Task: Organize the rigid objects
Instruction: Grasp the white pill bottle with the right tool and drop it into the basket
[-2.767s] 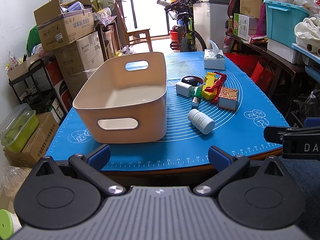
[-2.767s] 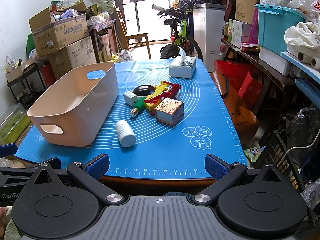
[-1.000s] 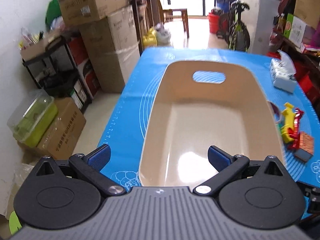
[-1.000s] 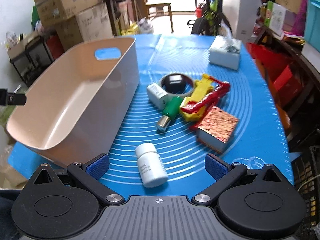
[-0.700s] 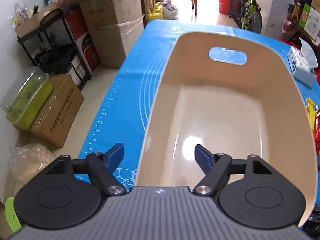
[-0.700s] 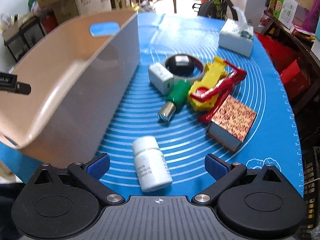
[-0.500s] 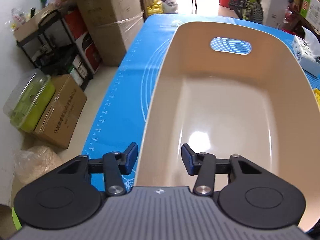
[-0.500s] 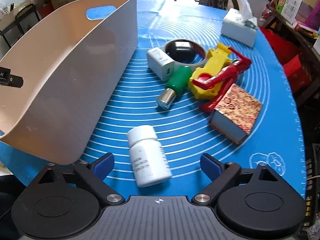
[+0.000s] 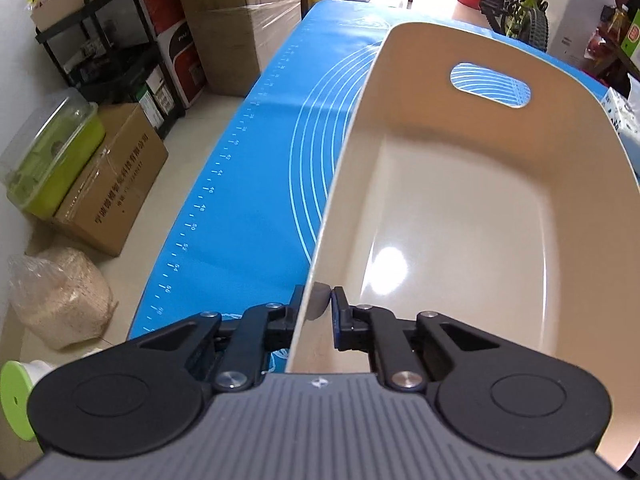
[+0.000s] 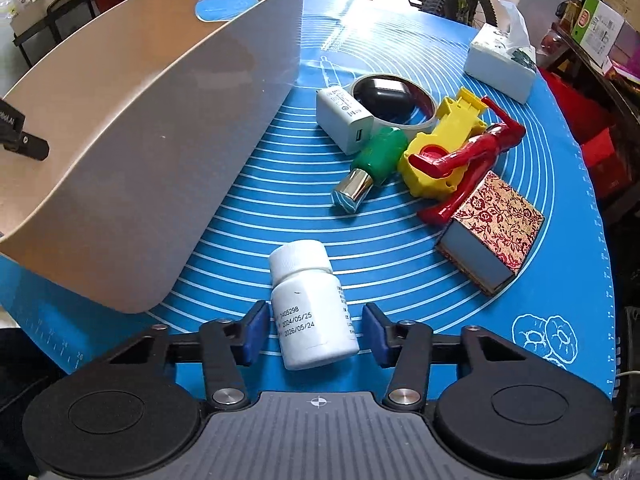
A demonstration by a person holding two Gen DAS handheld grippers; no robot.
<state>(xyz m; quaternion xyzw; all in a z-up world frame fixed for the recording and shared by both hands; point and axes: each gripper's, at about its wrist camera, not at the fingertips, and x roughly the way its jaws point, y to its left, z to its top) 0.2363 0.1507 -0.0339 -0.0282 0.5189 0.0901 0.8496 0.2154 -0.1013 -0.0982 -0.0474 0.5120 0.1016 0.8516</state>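
Observation:
A beige plastic bin [image 9: 460,208] stands empty on the blue mat [image 9: 256,184]. My left gripper [image 9: 317,312] is shut on the bin's near left rim, one finger outside and one inside. The bin also shows in the right wrist view [image 10: 152,128], tilted up at its near end. My right gripper [image 10: 314,334] is open around a white pill bottle [image 10: 312,308] lying on the mat; the pads stand just off its sides. Beyond lie a white charger [image 10: 344,118], a green cylinder [image 10: 372,164], a yellow and red toy [image 10: 452,152] and a red patterned box [image 10: 492,228].
A tape roll around a black case [image 10: 390,96] and a tissue box [image 10: 502,62] lie farther back on the mat. Cardboard boxes [image 9: 112,184], a green lidded container [image 9: 48,152] and a bag [image 9: 60,296] sit on the floor left of the table.
My left gripper moved over the bin and closed on its near left rim. My right gripper moved forward and down to the pill bottle and narrowed around it. The bin has tipped.

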